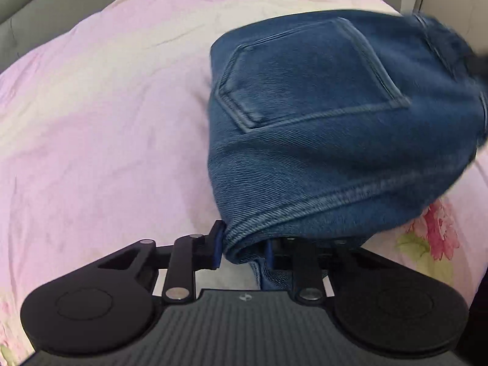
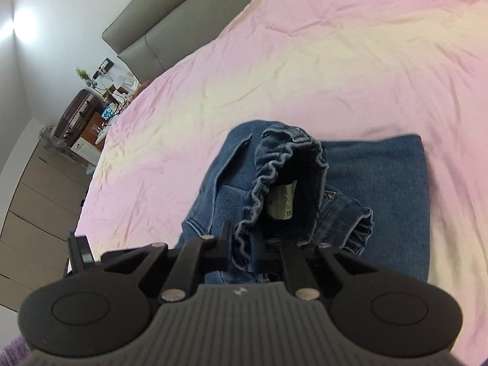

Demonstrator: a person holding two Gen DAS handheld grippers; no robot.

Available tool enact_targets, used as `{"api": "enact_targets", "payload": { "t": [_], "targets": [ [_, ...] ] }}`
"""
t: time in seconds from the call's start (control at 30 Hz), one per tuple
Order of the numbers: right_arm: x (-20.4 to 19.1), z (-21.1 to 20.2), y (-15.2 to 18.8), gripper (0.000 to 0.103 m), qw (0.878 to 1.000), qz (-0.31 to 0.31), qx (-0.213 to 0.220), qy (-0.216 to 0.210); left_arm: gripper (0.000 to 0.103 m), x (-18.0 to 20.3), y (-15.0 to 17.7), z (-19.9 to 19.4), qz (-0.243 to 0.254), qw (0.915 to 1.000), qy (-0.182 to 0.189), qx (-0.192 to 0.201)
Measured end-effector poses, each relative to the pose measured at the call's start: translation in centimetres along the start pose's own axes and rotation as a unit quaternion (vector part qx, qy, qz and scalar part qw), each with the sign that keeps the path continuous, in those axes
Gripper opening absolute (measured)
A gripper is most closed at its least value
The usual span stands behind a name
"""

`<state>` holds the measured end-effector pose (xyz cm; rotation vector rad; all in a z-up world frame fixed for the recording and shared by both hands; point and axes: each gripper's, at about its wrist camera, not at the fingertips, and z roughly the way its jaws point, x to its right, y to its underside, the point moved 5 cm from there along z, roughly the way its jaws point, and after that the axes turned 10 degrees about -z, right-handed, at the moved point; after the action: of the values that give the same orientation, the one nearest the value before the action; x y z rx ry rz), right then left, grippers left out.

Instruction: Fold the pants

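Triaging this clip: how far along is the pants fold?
Done: the blue denim pants are already doubled on the pink bedsheet. In hand: left hand-held gripper clamps a folded seam edge; right hand-held gripper pinches the ruffled elastic waistband, lifted. Left: lay that end over and flatten.

A pink bedsheet (image 2: 305,61) covers a bed with a grey padded headboard (image 2: 158,27); white walls (image 2: 45,45), a cluttered bedside table (image 2: 100,116).

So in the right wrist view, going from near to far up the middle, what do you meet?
Right hand-held gripper → ruffled waistband of the jeans it clamps → pink bedsheet → grey headboard.
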<state>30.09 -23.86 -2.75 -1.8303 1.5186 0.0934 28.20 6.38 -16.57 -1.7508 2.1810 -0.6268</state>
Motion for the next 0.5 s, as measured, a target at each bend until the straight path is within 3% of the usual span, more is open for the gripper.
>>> {"api": "enact_targets", "payload": {
  "t": [0.17, 0.3, 0.4, 0.5],
  "targets": [
    [2.2, 1.7, 4.6, 0.004, 0.998, 0.059, -0.004, -0.011, 0.025, 0.0, 0.3, 0.5, -0.008, 0.9996, -0.024, -0.012],
    [2.3, 4.5, 7.5, 0.003, 0.998, 0.052, -0.027, -0.001, 0.024, 0.2, 0.4, 0.4, -0.011, 0.9993, -0.031, -0.020],
    [3.5, 6.9, 9.5, 0.003, 0.998, 0.047, -0.044, 0.021, 0.026, 0.6, 0.7, -0.5, 0.014, 0.9993, -0.019, -0.029],
    [5.1, 7.5, 9.5, 0.003, 0.995, 0.091, -0.037, 0.001, 0.029, 1.3, 0.7, -2.8, 0.042, 0.9985, -0.016, -0.030]
  ]
}}
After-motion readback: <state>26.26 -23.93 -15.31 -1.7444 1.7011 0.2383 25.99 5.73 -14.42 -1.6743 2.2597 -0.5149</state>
